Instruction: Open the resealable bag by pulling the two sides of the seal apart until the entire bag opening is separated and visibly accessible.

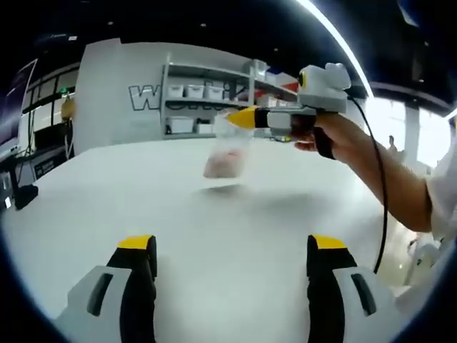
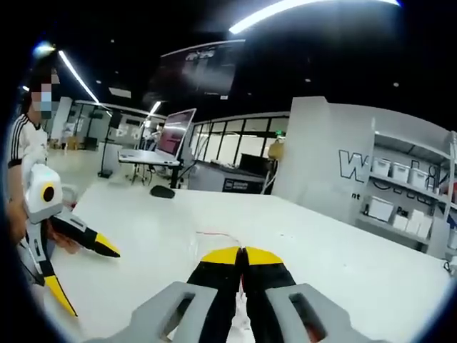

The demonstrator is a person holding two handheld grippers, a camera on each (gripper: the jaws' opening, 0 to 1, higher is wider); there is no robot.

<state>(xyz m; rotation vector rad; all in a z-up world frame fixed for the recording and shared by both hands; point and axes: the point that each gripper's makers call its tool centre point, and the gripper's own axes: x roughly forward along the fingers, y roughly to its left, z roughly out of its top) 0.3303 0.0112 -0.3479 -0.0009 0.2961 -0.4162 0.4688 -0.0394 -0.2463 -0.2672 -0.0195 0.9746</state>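
In the left gripper view, the left tool (image 1: 232, 268) is seen with its 2 yellow-tipped jaws spread wide apart above the white counter (image 1: 107, 200), with nothing between them. Further out, the right tool (image 1: 241, 118) is held in a person's hand (image 1: 335, 136), a black cable hanging down from it along the forearm. Its yellow tips are closed together on the top edge of the resealable bag (image 1: 227, 153), which is transparent, with a pinkish content gathered in its lower part. The bag hangs from that grip, its bottom just above the counter, where a soft shadow is cast beneath it. Whether the bottom touches the surface cannot be told. Behind the counter, a white wall with grey lettering and a shelf unit (image 1: 211, 100) carrying white boxes are visible.

In the right gripper view, the right tool (image 2: 241, 256) is shown with its jaws pressed together, and a thin clear film with a red line, the bag's edge (image 2: 214, 237), is seen just ahead of the tips. The left tool (image 2: 82, 268) enters at the left, its 2 yellow tips well apart, held by a person in a white shirt with black stripes. A laptop (image 2: 168, 139) stands on a desk beyond the counter (image 2: 343, 264).
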